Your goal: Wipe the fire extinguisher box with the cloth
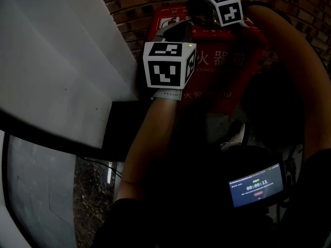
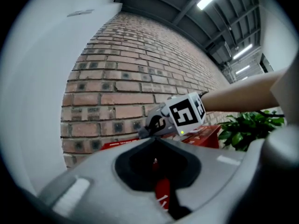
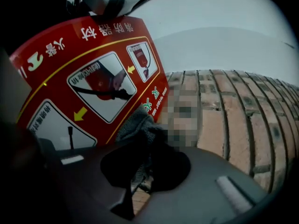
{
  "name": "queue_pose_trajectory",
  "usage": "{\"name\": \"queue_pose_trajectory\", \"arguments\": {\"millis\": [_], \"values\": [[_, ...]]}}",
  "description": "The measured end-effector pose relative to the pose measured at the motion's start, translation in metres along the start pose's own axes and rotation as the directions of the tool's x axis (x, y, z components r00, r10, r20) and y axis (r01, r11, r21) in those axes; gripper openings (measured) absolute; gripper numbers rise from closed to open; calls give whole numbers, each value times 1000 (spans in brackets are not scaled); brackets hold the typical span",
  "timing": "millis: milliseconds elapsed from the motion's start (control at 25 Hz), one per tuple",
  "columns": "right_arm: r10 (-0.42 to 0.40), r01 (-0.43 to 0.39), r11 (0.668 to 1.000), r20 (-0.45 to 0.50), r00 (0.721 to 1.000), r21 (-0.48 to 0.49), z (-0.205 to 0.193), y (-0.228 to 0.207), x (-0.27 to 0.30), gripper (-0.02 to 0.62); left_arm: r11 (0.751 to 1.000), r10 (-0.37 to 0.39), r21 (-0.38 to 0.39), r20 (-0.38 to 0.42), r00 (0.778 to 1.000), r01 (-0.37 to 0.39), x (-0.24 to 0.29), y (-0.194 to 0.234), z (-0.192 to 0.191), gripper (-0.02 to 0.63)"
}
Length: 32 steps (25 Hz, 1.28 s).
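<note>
- Two tools: the left tool (image 2: 156, 141) has its jaws closed together, and the right tool (image 3: 142, 148) clamps the one grey cloth (image 3: 138, 125).
- The cloth touches the edge of the one red fire extinguisher box (image 3: 93, 73), which stands against the brick wall (image 3: 233, 120).
- Only the head view shows one lit screen (image 1: 257, 185). Only the left gripper view shows one plant (image 2: 247, 129).

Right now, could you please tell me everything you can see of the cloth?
The cloth is dark grey and fuzzy, like terry or microfibre. It is bunched into a crumpled wad and pinched in the shut right claw, with its loose end poking out past the tips. That end appears to press against the edge of the red fire extinguisher box, on its printed face. The rest is hidden inside the claw.
</note>
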State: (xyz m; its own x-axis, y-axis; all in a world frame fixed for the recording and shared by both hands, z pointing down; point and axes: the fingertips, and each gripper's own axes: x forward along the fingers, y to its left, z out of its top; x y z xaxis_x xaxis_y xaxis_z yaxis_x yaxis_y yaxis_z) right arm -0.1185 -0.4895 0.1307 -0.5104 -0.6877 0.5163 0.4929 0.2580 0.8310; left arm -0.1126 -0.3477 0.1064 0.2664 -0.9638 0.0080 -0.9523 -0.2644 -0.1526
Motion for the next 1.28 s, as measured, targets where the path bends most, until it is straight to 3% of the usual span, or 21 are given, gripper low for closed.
{"name": "queue_pose_trajectory", "arguments": {"millis": [200,600,880,1160,1280], "values": [[15,-15,1000,28,999,7,13,10,-17,32,999,27,39,-22,999,-26,2,-1,-3,-2],[31,-34,998,50,998,57,45,31,-56,31,997,71,16,-40,997,-70,-3,-2,0,-2],[35,-44,987,59,998,156,58,44,-83,29,998,58,-36,-63,996,-61,-2,-1,-3,-1],[78,-86,989,74,994,120,75,62,-115,31,997,55,62,-106,993,-48,-6,-12,-7,-2],[105,-116,985,91,990,125,80,69,-127,31,997,53,59,-106,993,-47,-7,-15,-4,-2]]}}
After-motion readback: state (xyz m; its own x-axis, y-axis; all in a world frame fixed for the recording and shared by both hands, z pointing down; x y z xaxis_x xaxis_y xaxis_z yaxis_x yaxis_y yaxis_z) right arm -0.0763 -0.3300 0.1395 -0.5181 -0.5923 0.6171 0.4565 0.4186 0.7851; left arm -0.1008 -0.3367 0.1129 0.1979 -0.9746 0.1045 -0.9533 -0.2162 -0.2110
